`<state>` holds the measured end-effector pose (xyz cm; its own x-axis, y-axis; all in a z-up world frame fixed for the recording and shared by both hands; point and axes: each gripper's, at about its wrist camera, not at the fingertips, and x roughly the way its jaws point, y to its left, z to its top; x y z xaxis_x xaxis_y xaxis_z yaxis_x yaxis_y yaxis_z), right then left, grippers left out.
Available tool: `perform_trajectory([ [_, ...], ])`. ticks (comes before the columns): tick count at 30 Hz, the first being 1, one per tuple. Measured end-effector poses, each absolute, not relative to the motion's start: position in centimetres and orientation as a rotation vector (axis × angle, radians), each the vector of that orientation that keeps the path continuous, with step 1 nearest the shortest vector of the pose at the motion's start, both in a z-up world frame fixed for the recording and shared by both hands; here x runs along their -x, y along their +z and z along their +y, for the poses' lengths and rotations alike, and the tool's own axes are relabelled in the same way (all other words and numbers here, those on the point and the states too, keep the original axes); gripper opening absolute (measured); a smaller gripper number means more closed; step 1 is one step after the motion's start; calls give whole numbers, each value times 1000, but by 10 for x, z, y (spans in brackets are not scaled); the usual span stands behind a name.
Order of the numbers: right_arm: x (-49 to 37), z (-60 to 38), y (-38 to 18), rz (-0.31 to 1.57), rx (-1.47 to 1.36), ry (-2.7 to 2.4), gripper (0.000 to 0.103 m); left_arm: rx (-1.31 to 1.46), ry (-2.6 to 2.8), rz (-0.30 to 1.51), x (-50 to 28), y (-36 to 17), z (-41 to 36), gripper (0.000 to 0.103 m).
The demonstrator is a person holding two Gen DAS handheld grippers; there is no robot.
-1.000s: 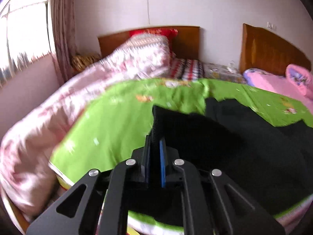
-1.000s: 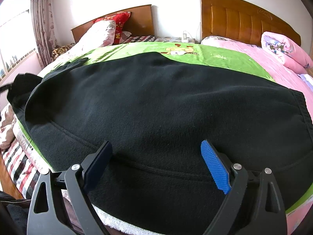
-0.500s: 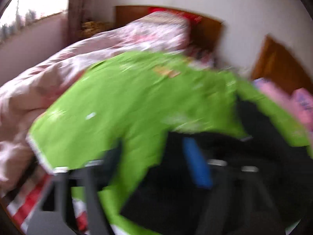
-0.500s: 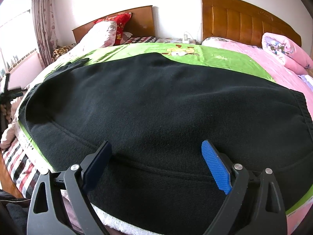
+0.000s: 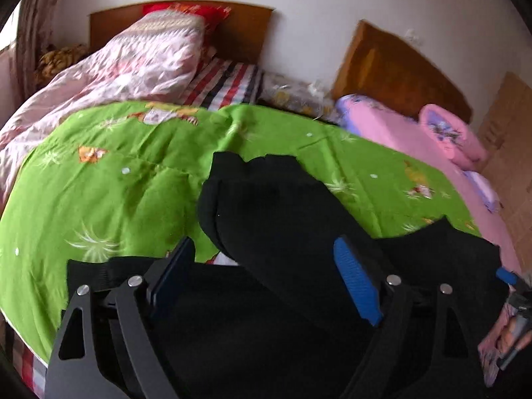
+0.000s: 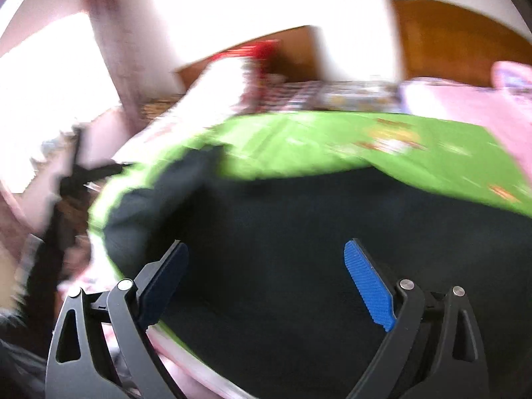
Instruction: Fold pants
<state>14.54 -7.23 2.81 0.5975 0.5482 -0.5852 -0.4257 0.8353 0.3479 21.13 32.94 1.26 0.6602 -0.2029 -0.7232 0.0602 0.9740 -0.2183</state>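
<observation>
Black pants (image 5: 276, 206) lie on a green cartoon quilt (image 5: 116, 183), with one leg doubled back over the rest so its cuff end points to the far side. My left gripper (image 5: 262, 246) hovers just above this folded leg, and its jaws are opening. The cloth shows between the blue pads (image 5: 355, 282), but they do not press on it. In the blurred right wrist view my right gripper (image 6: 266, 246) stands open above the broad part of the pants (image 6: 332, 219), holding nothing.
A pink floral duvet (image 5: 116, 66) is piled at the far left, in front of a wooden headboard (image 5: 239, 30). A second bed with a pink sheet (image 5: 415, 136) and a rolled pink blanket (image 5: 452, 136) adjoins on the right. The near bed edge (image 6: 199, 365) runs under my grippers.
My left gripper, shut on the pants' leg end a second ago, has let go and opened; the leg now lies doubled over. My right gripper has lifted and its view has swung, still open.
</observation>
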Motion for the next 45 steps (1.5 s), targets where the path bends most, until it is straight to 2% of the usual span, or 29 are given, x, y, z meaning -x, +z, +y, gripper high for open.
perform_trajectory([
  [3,-218,-26,29,827,-249,699,92,231,-37,873,-213,-1,343,85],
  [4,-257,-3,15,927,-302,771,92,264,-10,873,-212,-9,357,85],
  [9,-360,78,-38,1137,-315,786,90,379,105,914,-188,-29,424,84],
  [12,-392,103,-66,1194,-330,729,92,393,125,926,-169,-31,450,84],
  [14,-403,113,-66,1201,-426,814,74,378,111,921,-155,-29,458,85],
  [15,-404,119,-69,1225,-443,823,71,367,114,920,-149,-29,461,85],
  [19,-405,148,-65,1231,-332,801,77,375,110,920,-144,-36,466,85],
  [20,-405,150,-62,1216,-318,787,72,376,111,917,-146,-37,463,85],
  [21,-404,151,-58,1188,-286,774,37,369,119,915,-147,-39,461,85],
  [22,-401,150,-55,1156,-259,757,12,350,137,914,-148,-39,457,85],
  [27,-371,119,-12,933,-295,775,12,280,94,861,-155,-22,438,85],
  [33,-338,80,64,725,-363,841,12,-49,32,871,-187,-8,399,86],
  [37,-318,60,104,619,-364,872,12,-258,-146,970,-212,-33,376,86],
  [38,-314,59,109,608,-352,877,12,-312,-149,990,-217,-42,372,89],
  [39,-310,57,111,601,-343,876,12,-327,-163,950,-218,-45,373,90],
  [42,-299,55,108,599,-330,881,12,-200,-247,973,-225,-46,393,72],
  [43,-296,53,107,600,-328,873,12,-193,-255,963,-223,-45,397,59],
  [44,-295,52,105,599,-326,867,12,-197,-261,953,-220,-44,397,42],
  [45,-294,51,103,599,-326,863,12,-216,-268,935,-215,-40,394,32],
])
